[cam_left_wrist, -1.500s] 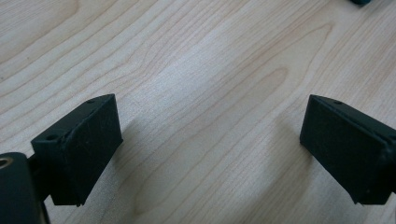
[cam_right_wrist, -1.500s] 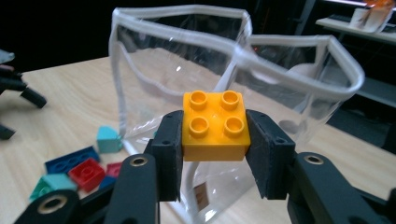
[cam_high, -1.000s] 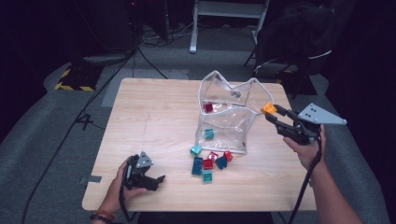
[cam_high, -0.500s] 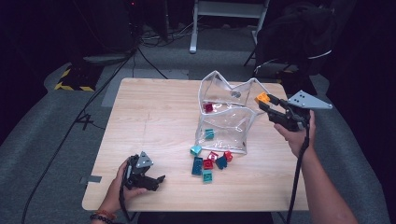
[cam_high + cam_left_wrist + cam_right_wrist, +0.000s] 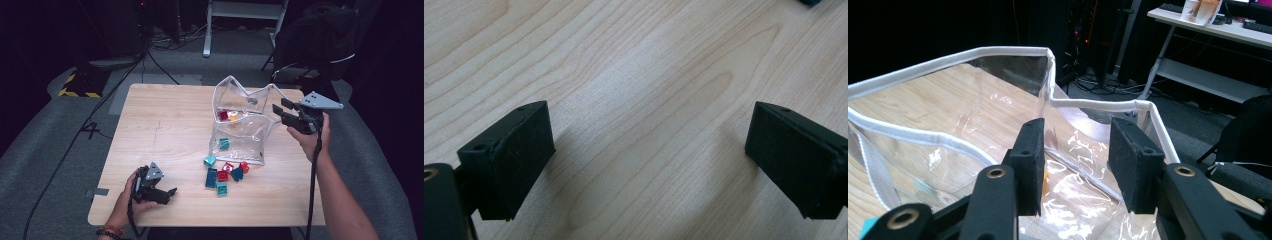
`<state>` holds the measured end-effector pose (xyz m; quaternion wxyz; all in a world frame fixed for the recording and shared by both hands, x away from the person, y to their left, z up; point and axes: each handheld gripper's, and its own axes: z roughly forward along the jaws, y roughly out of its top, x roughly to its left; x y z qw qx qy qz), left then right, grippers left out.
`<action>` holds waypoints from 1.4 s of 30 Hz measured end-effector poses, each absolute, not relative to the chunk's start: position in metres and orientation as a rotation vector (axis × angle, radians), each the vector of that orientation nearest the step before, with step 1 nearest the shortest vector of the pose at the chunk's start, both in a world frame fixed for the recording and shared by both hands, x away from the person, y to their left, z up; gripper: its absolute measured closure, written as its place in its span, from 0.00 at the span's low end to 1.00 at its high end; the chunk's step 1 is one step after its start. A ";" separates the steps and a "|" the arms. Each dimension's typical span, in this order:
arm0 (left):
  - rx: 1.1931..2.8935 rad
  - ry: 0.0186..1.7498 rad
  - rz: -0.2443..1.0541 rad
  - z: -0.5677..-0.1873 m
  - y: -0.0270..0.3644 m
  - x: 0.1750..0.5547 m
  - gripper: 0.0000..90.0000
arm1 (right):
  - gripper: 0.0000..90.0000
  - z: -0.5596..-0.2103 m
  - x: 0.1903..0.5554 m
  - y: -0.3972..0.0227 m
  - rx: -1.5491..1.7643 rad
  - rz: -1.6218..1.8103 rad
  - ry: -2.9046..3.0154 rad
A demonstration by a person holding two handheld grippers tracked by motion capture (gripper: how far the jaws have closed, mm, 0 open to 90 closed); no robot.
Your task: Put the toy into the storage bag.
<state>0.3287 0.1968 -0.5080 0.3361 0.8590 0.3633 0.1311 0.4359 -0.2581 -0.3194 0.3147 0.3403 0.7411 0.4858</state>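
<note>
table (image 5: 165,125): pale wood
bag (image 5: 240,137): just left of right gripper (image 5: 278,111)
blocks (image 5: 223,174): loose, right of left gripper (image 5: 167,194)

Light from above falls bright on the table (image 5: 165,125); the room around stays dark. The clear bag (image 5: 998,115) glints. Soft shadows in the left gripper view; high view is slightly blurred

The clear bag (image 5: 243,131) has white trim; teal, red and blue blocks (image 5: 223,175) lie on the pale wood-grain table (image 5: 165,130); both grippers are black.
</note>
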 end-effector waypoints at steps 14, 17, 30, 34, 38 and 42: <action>2.240 0.947 0.342 -0.508 0.197 0.329 0.06 | 0.59 -0.315 0.402 -0.263 0.805 1.359 1.952; 2.240 0.947 0.342 -0.508 0.197 0.329 0.06 | 0.58 -0.315 0.387 -0.267 0.755 1.368 1.976; 2.240 0.948 0.342 -0.508 0.197 0.329 0.06 | 0.52 -0.337 0.339 -0.271 0.644 1.432 2.047; 2.240 0.947 0.342 -0.508 0.197 0.329 0.06 | 0.51 -0.349 0.333 -0.264 0.625 1.440 2.071; 2.240 0.947 0.342 -0.508 0.197 0.329 0.06 | 0.51 -0.369 0.329 -0.249 0.591 1.412 2.124; 2.240 0.948 0.342 -0.508 0.197 0.329 0.06 | 0.51 -0.398 0.330 -0.231 0.588 1.383 2.206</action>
